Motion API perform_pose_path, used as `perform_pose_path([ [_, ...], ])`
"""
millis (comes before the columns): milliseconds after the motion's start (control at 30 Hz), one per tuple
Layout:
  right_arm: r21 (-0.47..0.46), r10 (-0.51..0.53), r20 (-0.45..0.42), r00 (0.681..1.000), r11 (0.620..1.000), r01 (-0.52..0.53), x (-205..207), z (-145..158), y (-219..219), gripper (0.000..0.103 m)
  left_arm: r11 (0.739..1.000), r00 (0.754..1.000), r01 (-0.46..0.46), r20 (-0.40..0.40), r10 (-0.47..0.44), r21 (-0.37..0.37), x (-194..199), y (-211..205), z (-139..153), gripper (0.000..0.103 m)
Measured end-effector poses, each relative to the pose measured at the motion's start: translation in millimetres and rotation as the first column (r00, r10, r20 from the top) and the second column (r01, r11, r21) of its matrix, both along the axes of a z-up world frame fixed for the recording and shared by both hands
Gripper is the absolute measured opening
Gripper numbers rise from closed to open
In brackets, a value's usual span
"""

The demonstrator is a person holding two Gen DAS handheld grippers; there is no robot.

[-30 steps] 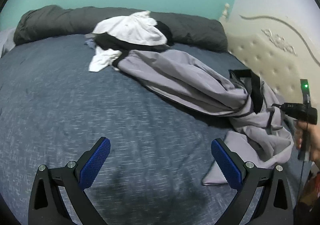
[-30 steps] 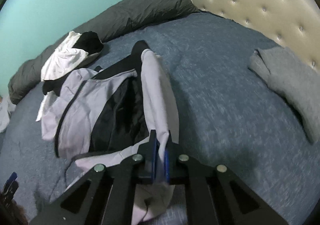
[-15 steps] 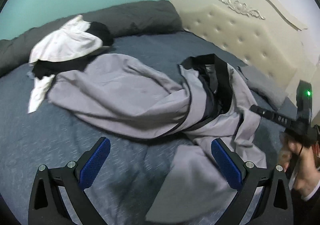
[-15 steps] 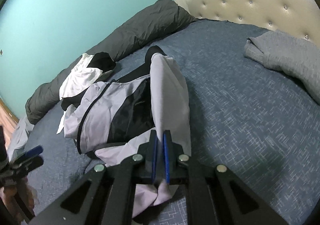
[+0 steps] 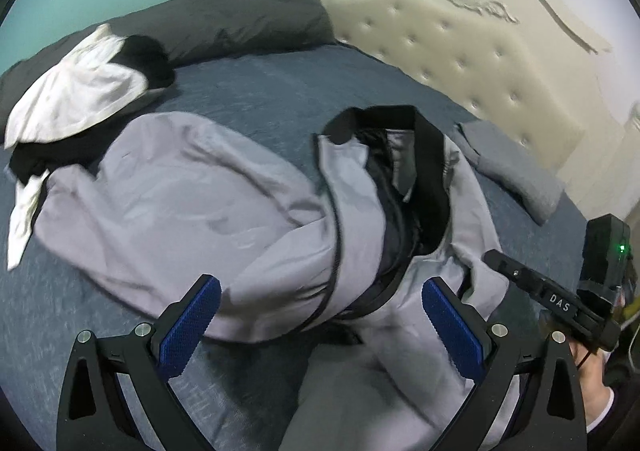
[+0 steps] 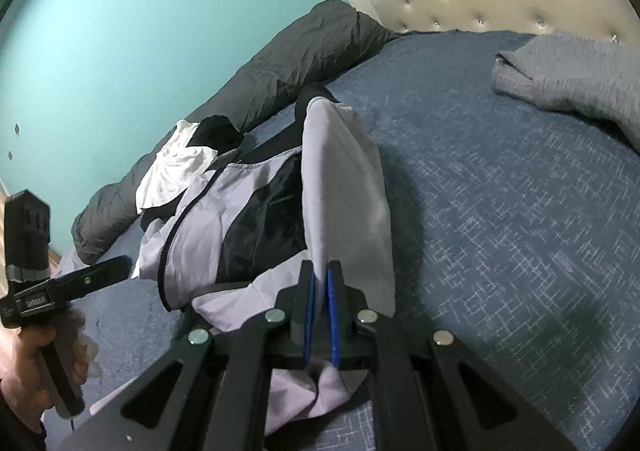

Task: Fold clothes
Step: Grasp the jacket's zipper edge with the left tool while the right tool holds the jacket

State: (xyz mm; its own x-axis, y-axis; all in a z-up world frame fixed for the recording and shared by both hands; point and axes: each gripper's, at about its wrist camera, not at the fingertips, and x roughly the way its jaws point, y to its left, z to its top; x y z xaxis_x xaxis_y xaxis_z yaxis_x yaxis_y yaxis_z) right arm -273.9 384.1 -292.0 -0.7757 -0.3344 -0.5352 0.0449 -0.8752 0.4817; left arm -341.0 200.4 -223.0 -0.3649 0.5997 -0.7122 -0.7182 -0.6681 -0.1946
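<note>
Right gripper (image 6: 320, 291), jaws clamped on a fold of the light grey jacket (image 6: 344, 187), which lies crumpled on the blue bedspread (image 6: 500, 211) with its black lining upward. Left gripper (image 5: 320, 315), jaws wide apart, holds nothing above the jacket's near edge. White garment (image 5: 76, 95) lies beside the dark grey duvet (image 5: 240, 23).

Rumpled light-grey jacket (image 5: 192, 207) with black lining lies open on the bed.
</note>
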Motion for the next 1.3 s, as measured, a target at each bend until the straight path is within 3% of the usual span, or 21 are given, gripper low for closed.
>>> perform_pose_path([
  [167,-0.013,0.008,0.002,1.000,1.000,-0.008,0.0,0.0,1.9,0.006,1.000,1.000,0.009,0.030,-0.009,0.011,-12.3,25.6,0.2,0.096],
  [333,-0.023,0.014,0.010,1.000,1.000,-0.014,-0.6,-1.9,1.3,0.006,1.000,0.999,0.022,0.041,-0.021,-0.008,-20.0,43.5,-1.4,0.071],
  [567,-0.030,0.012,0.013,1.000,0.999,-0.012,0.7,-0.8,0.0,0.006,0.999,0.996,0.027,0.080,-0.025,-0.027,-27.3,47.8,-9.3,0.045],
  [733,-0.028,0.013,0.015,1.000,1.000,-0.013,1.7,0.4,-2.8,0.006,0.999,0.995,0.023,0.093,-0.020,-0.033,-26.4,40.9,-15.3,0.014],
  [1000,-0.024,0.019,0.010,1.000,1.000,-0.019,1.1,5.1,-3.6,0.006,1.000,0.999,0.020,0.050,-0.019,-0.022,-15.4,34.7,-4.5,0.010],
  [1300,0.006,0.069,-0.050,0.996,0.998,-0.069,8.9,29.6,-19.0,0.004,1.000,1.000,-0.021,-0.006,0.021,0.003,-6.5,4.1,36.4,0.010],
])
